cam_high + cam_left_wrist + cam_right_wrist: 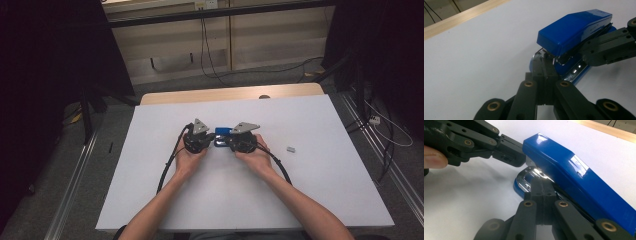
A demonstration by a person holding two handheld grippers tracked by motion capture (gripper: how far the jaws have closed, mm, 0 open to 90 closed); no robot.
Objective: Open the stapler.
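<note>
- Two grippers meet at one blue stapler (222, 136), which lies near the middle of the white table (150, 200), slightly toward its far edge.
- Open room: bare table surface lies wide to the left, the right and the near side of the hands; a wooden strip (230, 93) borders the far edge, well apart from the stapler.
- One small grey piece (291, 149) lies alone to the right, near the right hand.
- Left gripper (545, 75): jaws drawn together, tips pressed at the stapler's front end by the metal base (whether they pinch any part is hard to make out).
- Right gripper (543, 192): jaws likewise together, tips against the shiny metal plate under the blue top.
- Hidden: in the high view both grippers cover most of the stapler; its rear end is cut off in the right gripper view.
- Pose: both forearms come in from the near edge, converging; hands wrap the gripper bodies, tips pointing inward toward each other.
</note>
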